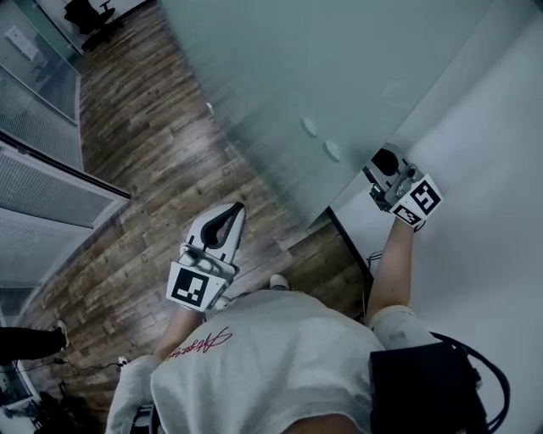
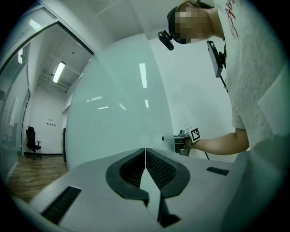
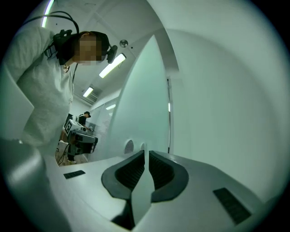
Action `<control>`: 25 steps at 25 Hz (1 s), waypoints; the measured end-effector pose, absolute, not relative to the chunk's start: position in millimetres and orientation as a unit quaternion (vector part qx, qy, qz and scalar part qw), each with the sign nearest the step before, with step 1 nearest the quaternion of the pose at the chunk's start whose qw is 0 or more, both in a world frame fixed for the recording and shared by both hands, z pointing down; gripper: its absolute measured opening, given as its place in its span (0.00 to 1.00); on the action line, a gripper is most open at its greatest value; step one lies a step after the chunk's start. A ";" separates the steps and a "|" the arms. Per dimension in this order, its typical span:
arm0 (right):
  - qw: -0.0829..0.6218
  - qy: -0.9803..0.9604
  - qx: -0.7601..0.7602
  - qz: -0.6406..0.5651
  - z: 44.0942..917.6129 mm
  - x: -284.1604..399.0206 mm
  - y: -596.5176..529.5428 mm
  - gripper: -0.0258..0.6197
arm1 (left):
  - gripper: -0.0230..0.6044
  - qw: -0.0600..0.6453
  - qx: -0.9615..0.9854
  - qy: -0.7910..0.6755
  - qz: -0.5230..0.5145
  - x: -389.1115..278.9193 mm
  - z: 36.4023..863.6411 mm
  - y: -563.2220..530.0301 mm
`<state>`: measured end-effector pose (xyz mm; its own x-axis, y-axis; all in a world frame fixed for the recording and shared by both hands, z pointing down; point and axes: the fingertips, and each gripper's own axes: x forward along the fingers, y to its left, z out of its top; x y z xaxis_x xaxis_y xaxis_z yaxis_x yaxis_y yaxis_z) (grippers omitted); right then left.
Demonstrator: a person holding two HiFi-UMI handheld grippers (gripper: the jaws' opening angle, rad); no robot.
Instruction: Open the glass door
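Beside the white wall, at the near edge of the frosted glass door, the right tool pointed toward two round fittings. Its jaws were drawn narrow, with only a slit between the tips and nothing visible in it. Well apart, above the wooden floor, the left tool faced the door, jaws pressed together and empty.

wood floor carries an office chair.
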<state>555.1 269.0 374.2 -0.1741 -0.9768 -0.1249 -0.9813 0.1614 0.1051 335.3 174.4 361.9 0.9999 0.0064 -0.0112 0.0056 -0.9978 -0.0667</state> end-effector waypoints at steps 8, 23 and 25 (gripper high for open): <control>-0.002 0.720 -0.689 0.084 361.0 497.8 323.0 0.09 | 0.07 0.037 -0.998 -0.051 0.011 326.7 363.4 182.4; 0.054 0.666 -0.742 0.044 347.7 368.7 319.9 0.09 | 0.07 0.025 -0.990 -0.136 0.036 304.1 352.6 210.1; 0.050 0.666 -0.743 0.040 348.3 353.2 314.3 0.09 | 0.07 0.022 -0.989 -0.145 0.037 299.7 352.3 213.1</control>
<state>353.2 314.3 348.3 0.1093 -0.9859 -0.1270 -0.9940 -0.1075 -0.0208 299.7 213.1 352.3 0.9553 0.2878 -0.0672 0.2845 -0.9571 -0.0541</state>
